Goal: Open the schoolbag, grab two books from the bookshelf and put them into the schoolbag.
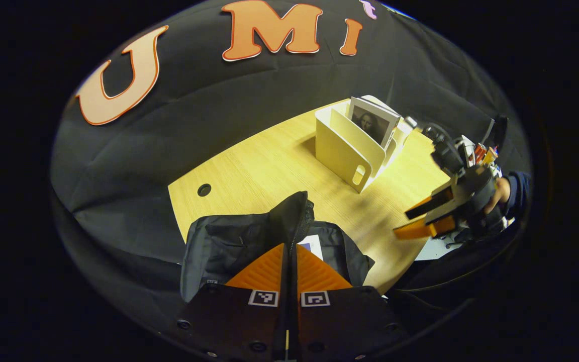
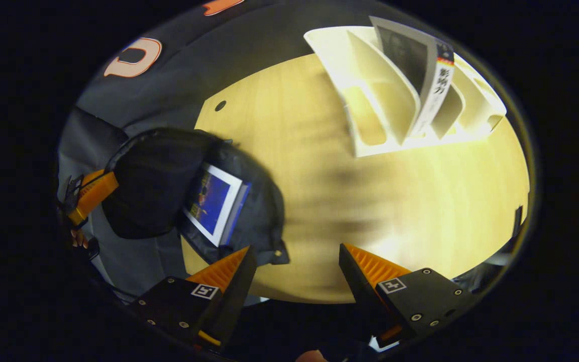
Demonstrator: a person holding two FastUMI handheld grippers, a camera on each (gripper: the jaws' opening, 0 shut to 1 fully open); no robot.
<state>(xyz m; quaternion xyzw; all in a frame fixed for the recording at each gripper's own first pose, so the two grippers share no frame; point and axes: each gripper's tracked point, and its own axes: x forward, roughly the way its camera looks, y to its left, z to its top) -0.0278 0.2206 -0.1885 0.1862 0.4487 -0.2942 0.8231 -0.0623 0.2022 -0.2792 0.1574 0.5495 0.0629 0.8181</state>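
The counter [image 2: 420,211] is seen as a pale wood top w/ a small round hole [image 1: 204,190] near its far-left corner; its near edge is cut off by the hand-held grippers in both views. The schoolbag [image 2: 154,186] is laid at the counter's near-left corner, partly over the edge, its flap pulled up so the inside is opened. The lower part of the bag is hidden behind the fingers in the left gripper view. The bookshelf [image 2: 370,90], a cream divider rack, is stood at the counter's far right, well apart from the bag. One book [image 2: 420,65] is leaned in a middle slot of it; the cover is blurred. A second book [image 2: 214,201], blue-covered, is lain inside the bag, its lower corner hidden by the bag's edge.

Left hand-held gripper [image 1: 289,251]: closed tight on the bag's raised flap edge by the zip. Right hand-held gripper [image 2: 294,261]: spread wide, nothing held, hung over the counter's near edge btw. bag and rack. Motion blur is noted on the counter.
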